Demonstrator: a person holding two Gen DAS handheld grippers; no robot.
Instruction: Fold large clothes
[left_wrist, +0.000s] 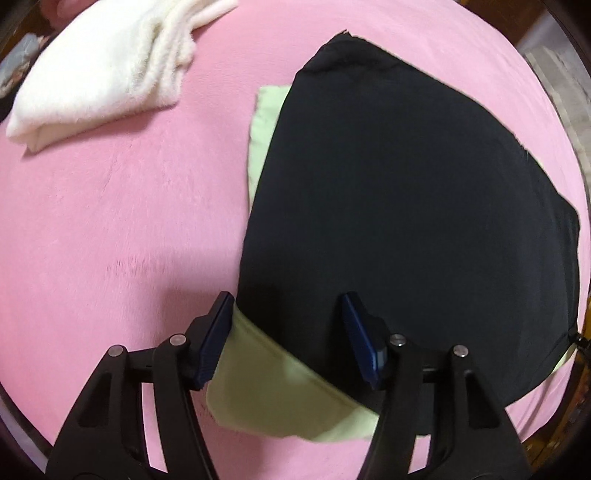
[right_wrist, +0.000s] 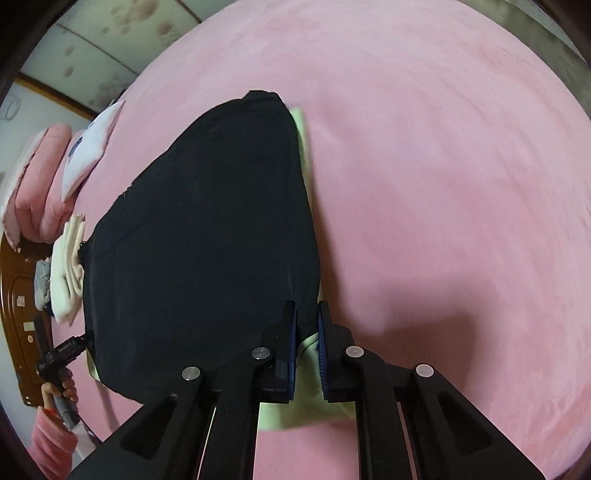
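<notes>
Looking down on a black cloth (left_wrist: 406, 203), spread flat and smooth on a pink bed (left_wrist: 129, 221). Resting on top of a green cloth (left_wrist: 266, 387) that peeks out at the left side and along the near edge. Laid out flat like this, most likely, to make a neat fold easy.

Holding the left gripper (left_wrist: 287, 299) over the near left corner of the black cloth, pointed down at it. Wide apart in the jaws, grasping nothing, touching neither cloth. Set there, it seems, to be ready to pinch that corner.

Holding the right gripper (right_wrist: 306, 308) at the other near corner. Almost closed, with the edge of the black cloth between the pads. Looks pinched, to judge by the little creases running up to the tips. Hard to tell whether any green is caught too.

Taking one corner in each tool, probably, to lift the near edge evenly and carry it over to the far edge. Could drag the green cloth along by mistake, so better to grab only the black one.

Off to the far left, well away, a folded white towel (left_wrist: 92, 74), maybe put aside to keep room on the bed.
</notes>
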